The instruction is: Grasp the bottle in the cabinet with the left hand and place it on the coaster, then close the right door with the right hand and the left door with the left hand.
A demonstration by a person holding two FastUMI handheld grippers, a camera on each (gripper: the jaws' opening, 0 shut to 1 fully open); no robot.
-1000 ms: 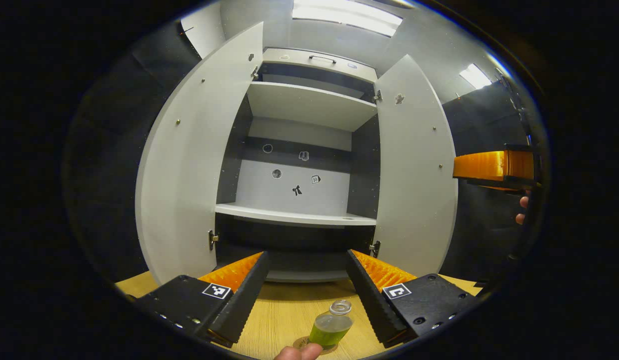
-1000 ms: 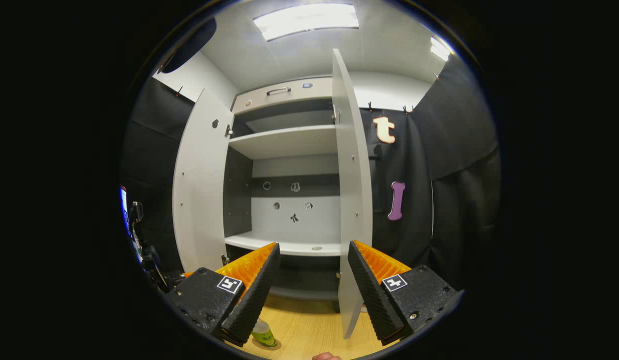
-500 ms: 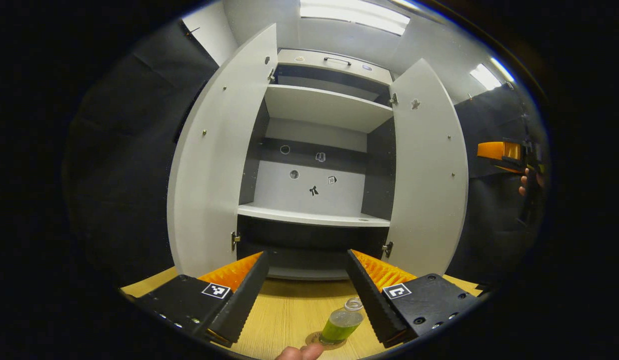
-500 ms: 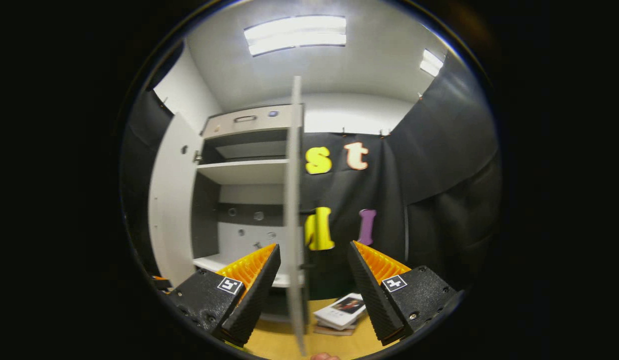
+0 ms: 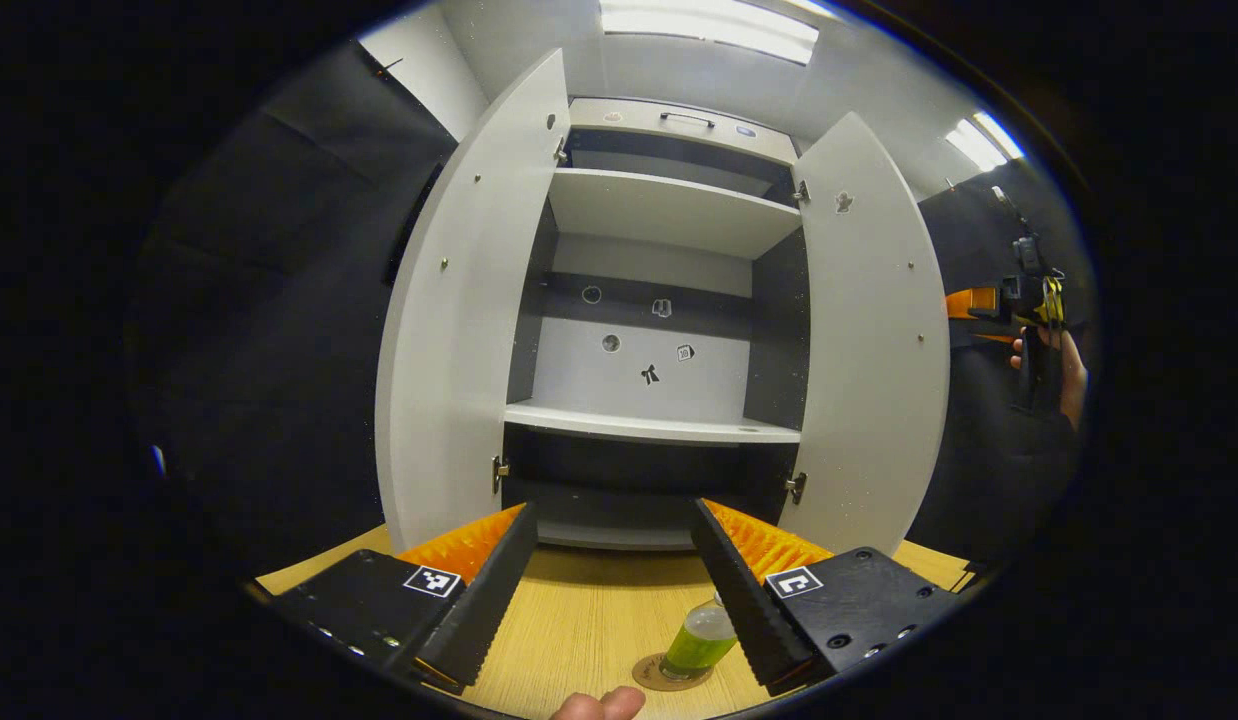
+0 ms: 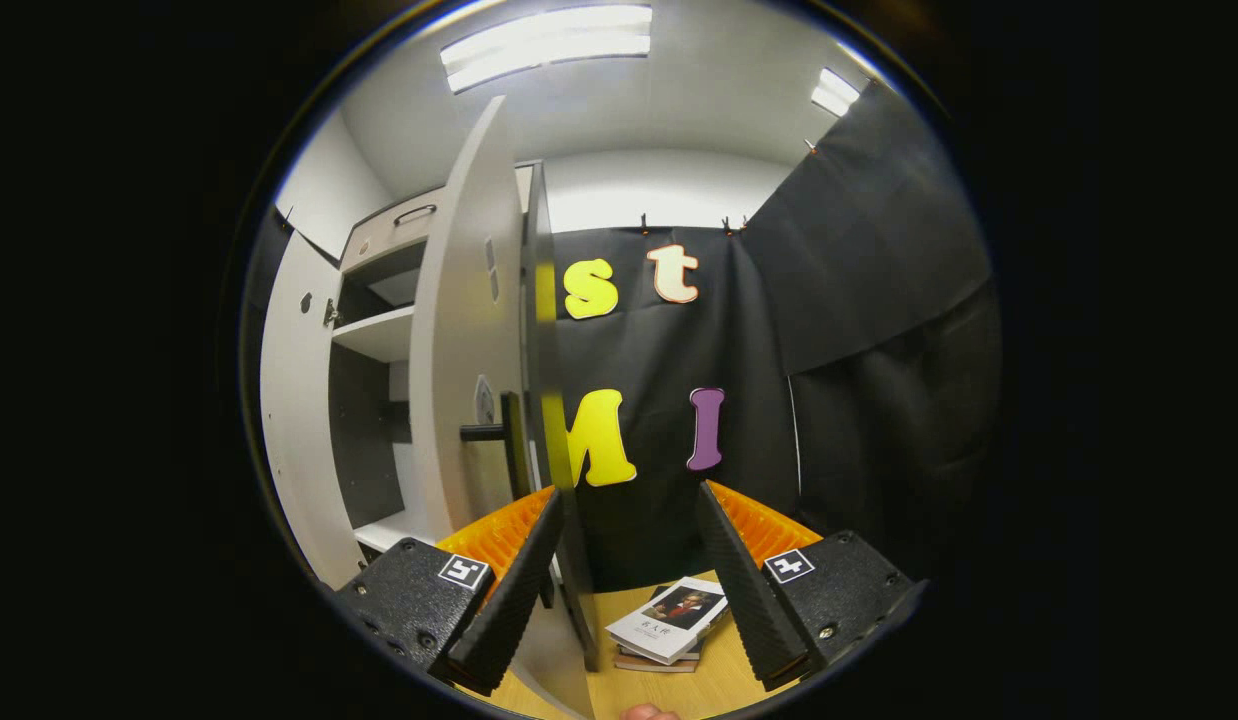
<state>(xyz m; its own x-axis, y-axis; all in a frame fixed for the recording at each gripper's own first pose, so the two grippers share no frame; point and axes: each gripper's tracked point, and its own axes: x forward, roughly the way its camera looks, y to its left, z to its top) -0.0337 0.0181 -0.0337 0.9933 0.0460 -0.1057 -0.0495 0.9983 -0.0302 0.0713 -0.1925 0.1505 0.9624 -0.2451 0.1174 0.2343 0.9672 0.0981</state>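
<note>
Beside the left gripper's (image 5: 611, 590) right-hand finger, low in the left gripper view, the bottle (image 5: 701, 641) of green liquid stands upright on the round coaster (image 5: 676, 675) on the wooden table (image 5: 589, 620); its neck is cut off behind that finger. The fingers stand wide apart and hold nothing. Beyond them the cabinet (image 5: 669, 300) has both doors open: left door (image 5: 459, 330), right door (image 5: 874, 340).

In the right gripper view, the right gripper (image 6: 627, 585) is spread wide and empty, with the right door's (image 6: 469, 330) free edge rising just past its left-hand finger and the door handle (image 6: 499, 435) above that finger.

Judgement: placement looks done; closing the right door is the step in hand. Pressing flat on the outer face near the handle should swing it cleanly.

Whether that finger touches the door cannot be told. A stack of books (image 6: 669, 625) lies between the fingers, farther off.
</note>
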